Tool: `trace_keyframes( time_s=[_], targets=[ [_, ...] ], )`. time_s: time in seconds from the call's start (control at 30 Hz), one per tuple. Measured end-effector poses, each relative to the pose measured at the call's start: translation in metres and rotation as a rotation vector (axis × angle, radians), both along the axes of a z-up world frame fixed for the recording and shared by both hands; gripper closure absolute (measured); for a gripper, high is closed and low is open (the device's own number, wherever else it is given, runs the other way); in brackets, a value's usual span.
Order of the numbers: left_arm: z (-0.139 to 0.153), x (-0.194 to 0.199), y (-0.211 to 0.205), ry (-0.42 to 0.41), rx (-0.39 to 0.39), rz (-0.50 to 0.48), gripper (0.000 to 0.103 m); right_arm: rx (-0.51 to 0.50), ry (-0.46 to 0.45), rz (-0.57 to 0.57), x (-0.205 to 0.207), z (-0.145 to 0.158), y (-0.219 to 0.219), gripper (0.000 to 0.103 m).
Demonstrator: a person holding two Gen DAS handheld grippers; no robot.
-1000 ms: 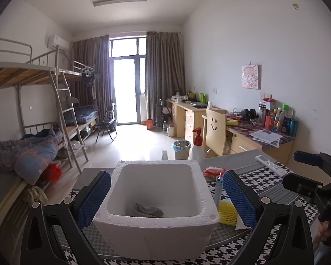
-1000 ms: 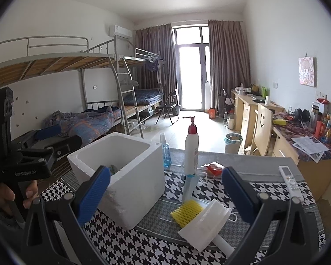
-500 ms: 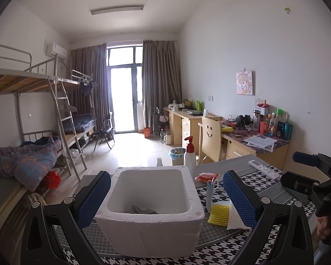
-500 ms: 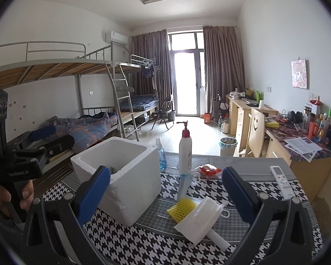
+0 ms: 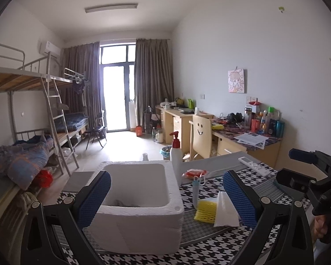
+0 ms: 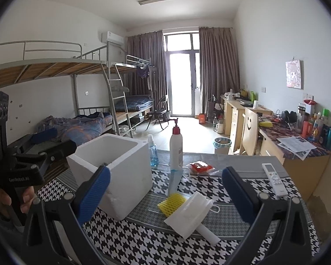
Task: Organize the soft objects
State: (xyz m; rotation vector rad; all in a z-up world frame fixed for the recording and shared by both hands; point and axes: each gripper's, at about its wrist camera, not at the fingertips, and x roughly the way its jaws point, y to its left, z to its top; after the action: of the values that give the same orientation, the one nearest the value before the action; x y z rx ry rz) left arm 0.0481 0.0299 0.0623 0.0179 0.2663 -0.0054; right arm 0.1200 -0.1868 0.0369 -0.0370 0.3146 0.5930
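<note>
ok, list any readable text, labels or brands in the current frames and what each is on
"GenRobot.AI": white print on the black body of the left gripper, seen from the right wrist view.
Pump bottle: label print too blurred to read.
Red packet: print too small to read.
Remote control: button markings unreadable.
Papers and bottles on the far desk: too small to read.

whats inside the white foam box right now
The left wrist view shows a crumpled grey cloth lying at the bottom of the white foam box. The box's near wall hides part of the floor, so anything else lying there cannot be seen.
</note>
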Motion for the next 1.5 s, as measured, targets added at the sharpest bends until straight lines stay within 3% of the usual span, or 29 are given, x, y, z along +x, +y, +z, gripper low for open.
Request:
trace_keyframes(
  time_s=[0.57, 1.13, 1.5],
  targets=[
    [-0.015, 0.001, -0.018, 0.012, -0.012, -0.059, 0.001, -0.002, 0.02, -0.028, 0.0, -0.013, -0.015, 0.001],
    [-0.033, 0.006, -0.044, 0.026, 0.024, -0.109, 0.001, -0.024, 0.057, -0.069, 0.011, -0.03, -0.029, 0.001],
    [-0.047, 0.016, -0.055, 0.069, 0.026, -0.135, 0.001, -0.035, 0.096, -0.089, 0.022, -0.044, -0.04, 0.001]
  ],
)
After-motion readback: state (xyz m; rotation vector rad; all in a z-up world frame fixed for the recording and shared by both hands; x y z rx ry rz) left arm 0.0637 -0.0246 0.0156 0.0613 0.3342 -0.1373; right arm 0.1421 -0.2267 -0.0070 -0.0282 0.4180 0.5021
